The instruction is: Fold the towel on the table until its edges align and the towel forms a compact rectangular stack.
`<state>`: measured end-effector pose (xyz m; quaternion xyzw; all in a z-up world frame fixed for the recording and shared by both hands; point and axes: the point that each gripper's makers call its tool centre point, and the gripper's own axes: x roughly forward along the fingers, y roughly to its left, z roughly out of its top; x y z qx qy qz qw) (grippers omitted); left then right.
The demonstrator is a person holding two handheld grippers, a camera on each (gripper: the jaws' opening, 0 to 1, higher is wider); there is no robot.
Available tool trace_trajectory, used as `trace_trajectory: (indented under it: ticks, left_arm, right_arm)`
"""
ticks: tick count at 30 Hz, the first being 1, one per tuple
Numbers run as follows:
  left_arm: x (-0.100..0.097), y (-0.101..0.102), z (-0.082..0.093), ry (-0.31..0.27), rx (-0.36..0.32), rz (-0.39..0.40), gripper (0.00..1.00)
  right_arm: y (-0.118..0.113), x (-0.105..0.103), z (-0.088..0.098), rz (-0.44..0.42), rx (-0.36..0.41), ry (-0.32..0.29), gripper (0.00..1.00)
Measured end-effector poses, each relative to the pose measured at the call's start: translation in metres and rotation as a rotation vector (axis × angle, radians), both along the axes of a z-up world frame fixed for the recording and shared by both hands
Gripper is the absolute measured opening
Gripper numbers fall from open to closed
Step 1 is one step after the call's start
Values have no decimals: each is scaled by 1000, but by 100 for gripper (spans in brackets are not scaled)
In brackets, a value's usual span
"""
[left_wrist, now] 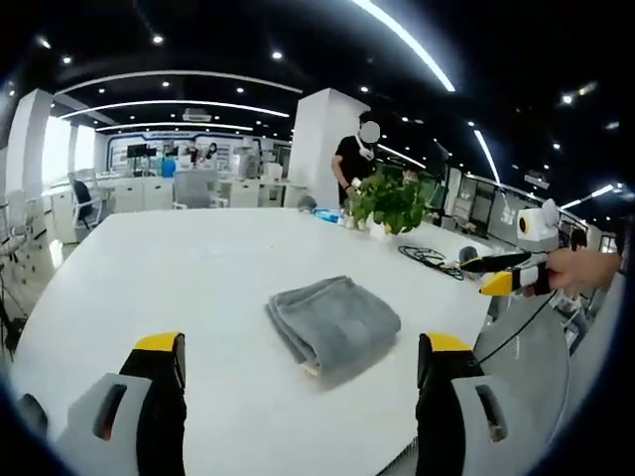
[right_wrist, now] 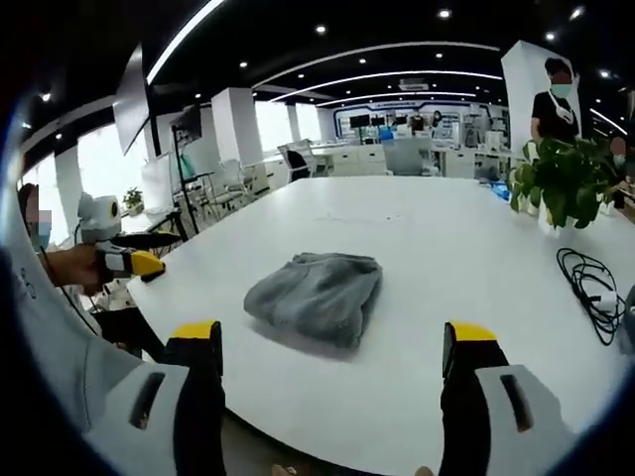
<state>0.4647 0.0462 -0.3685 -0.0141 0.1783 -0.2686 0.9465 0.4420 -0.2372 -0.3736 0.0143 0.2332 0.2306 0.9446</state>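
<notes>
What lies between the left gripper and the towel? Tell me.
Only bare white table: in the left gripper view nothing sits between the open left gripper and the folded grey towel.

Folded grey towel point(right_wrist: 317, 295) on white table point(right_wrist: 417, 238), edges seemingly aligned.

No text, label, brand, number or sign can be read in either the left gripper view or the right gripper view; the distant screens on the far wall are too small and blurred to make out.
</notes>
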Motion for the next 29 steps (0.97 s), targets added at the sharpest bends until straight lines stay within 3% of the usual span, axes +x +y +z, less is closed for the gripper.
trace_trajectory:
  ticks: [12, 18, 29]
  left_arm:
    - [-14, 0, 0, 24, 9, 13, 100]
    - [-20, -2, 6, 22, 2, 22, 100]
    - [-29, 11, 1, 23, -6, 47, 99]
  right_arm:
    - [13, -8, -7, 42, 29, 30, 90]
    - [19, -8, -2, 48, 39, 11, 89]
    - [23, -18, -2, 49, 47, 20, 88]
